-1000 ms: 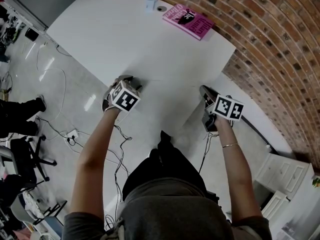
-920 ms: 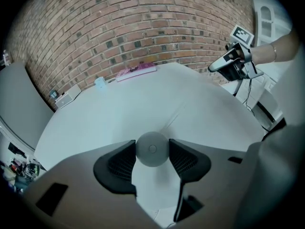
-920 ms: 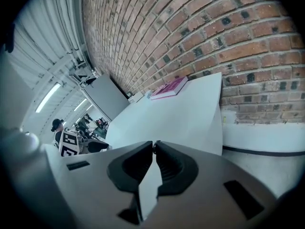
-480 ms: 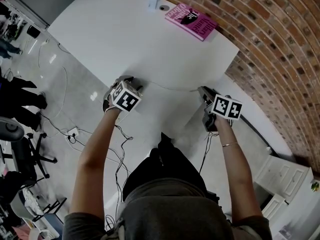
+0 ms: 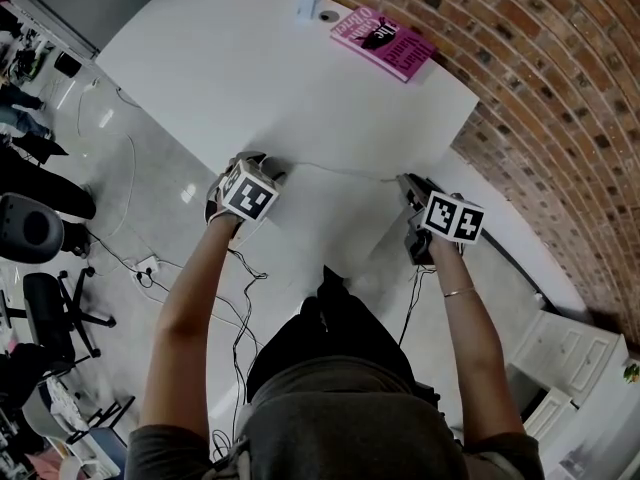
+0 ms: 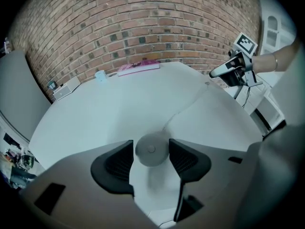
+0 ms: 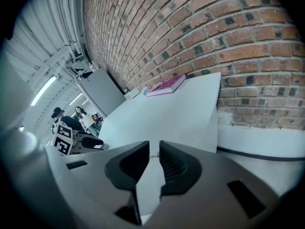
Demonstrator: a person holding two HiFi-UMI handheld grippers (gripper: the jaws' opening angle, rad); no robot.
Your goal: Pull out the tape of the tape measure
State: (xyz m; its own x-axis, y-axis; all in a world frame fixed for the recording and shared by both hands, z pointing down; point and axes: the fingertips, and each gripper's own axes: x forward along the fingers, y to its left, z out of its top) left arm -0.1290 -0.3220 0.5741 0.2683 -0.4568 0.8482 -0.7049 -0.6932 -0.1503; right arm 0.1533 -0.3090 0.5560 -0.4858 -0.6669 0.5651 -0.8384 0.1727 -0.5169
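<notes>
Left gripper (image 5: 262,160) at the near edge of the white table (image 5: 280,78) — jaws spread wide, pads closed on the round tape measure case (image 6: 151,149). Its tape (image 5: 340,171) runs out to the right along that edge, long axis left to right. Right gripper (image 7: 153,152) at the near right corner — jaws a narrow gap apart, the tape's end between the tips, not visibly pinched.

The light is even and rather dim, with muted colours. In the head view the white table (image 5: 290,78) is the brightest area, and the glossy floor (image 5: 98,130) at nine o'clock carries pale streaks of glare. Both gripper views bow the brick wall (image 6: 143,27) into curves and fade to black at the corners. A ceiling light (image 7: 45,90) glows at nine o'clock in the right gripper view.
</notes>
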